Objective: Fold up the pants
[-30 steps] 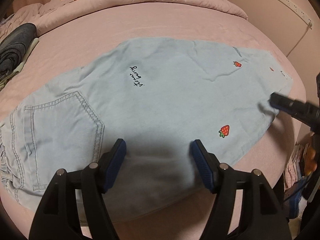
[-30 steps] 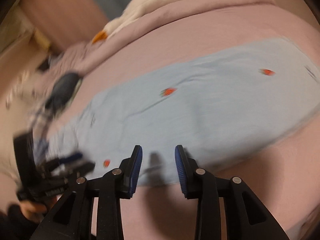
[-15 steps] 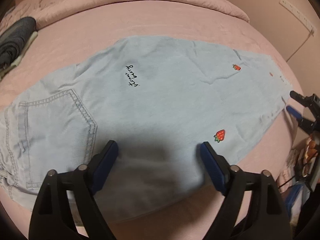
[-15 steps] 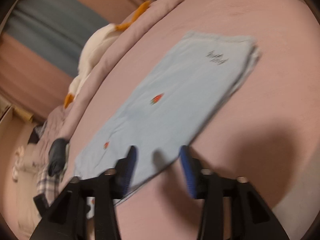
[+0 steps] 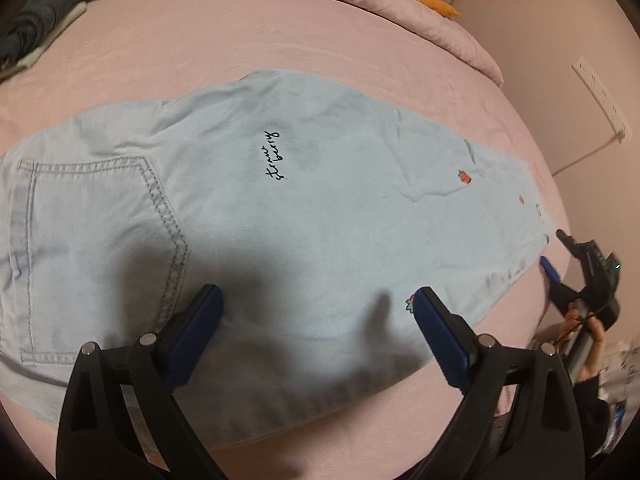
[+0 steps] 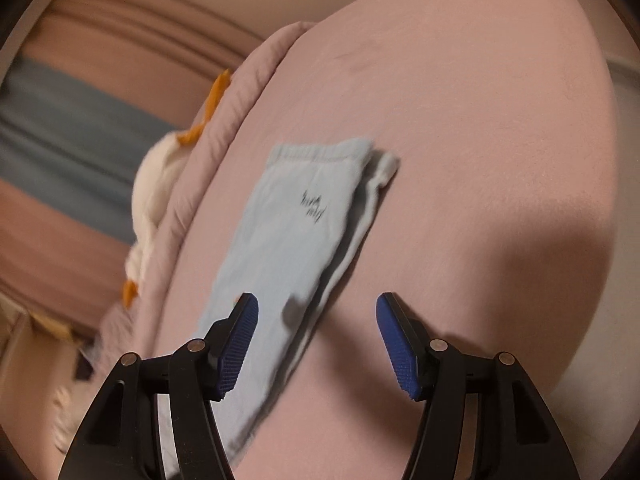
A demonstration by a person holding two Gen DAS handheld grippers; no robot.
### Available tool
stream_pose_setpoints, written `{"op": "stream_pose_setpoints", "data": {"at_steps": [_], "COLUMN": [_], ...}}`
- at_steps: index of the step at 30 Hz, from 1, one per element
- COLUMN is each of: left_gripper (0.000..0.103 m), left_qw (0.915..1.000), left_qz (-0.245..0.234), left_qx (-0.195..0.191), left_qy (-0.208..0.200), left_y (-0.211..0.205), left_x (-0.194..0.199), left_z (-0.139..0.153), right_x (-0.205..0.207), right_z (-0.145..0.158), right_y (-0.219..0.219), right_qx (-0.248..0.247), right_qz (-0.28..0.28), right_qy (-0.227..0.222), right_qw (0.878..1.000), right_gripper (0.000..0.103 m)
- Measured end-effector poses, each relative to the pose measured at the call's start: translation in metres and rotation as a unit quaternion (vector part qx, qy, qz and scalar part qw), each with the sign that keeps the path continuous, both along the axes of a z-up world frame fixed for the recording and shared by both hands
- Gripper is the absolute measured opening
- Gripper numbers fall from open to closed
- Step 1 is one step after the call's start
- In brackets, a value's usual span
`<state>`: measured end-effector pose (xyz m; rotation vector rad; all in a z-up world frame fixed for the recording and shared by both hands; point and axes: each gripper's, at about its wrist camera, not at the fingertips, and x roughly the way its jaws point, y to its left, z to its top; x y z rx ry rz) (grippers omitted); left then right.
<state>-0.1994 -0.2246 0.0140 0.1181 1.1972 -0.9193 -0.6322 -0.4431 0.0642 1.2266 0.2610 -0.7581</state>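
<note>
Pink bed (image 5: 280,40) holds pants (image 5: 300,208) beneath both wide-spread jaws

Both grippers spread wide, nothing held.

The left gripper (image 5: 316,312) points forward and down, its blue-padded fingers (image 5: 196,332) set far apart with clear space between them. The right gripper (image 6: 316,320) also stands agape in its own view, blue pads (image 6: 396,344) well separated and gripping nothing. In the left wrist view the right gripper (image 5: 556,256) shows at the far right edge, small and seen side-on, one blue pad and one black finger tip apart; a hand (image 5: 588,344) wraps its handle below, probably the person's right, though the edge of the frame distorts it.
</note>
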Motion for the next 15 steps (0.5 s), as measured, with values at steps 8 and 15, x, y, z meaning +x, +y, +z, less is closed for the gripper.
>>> {"op": "stream_pose_setpoints", "data": {"at_steps": [8,15], "left_gripper": [0.102,0.102], "left_qw": [0.9998,0.9999], "left_qz": [-0.01,0.002], "left_qx": [0.01,0.011], "left_qy": [-0.016,-0.009], "left_y": [-0.005,-0.008], "left_x": [-0.005,-0.002], "left_z": [0.0,-0.002], "right_x": [0.004,0.014], "right_z": [0.0,0.004], "right_y": [-0.031,-0.046], "right_qx": [-0.003,-0.026], "right_qz": [-0.029,-0.022], "right_qy": [-0.022,0.0], "right_qw": [0.999,0.999], "right_gripper": [0.062,0.062]}}
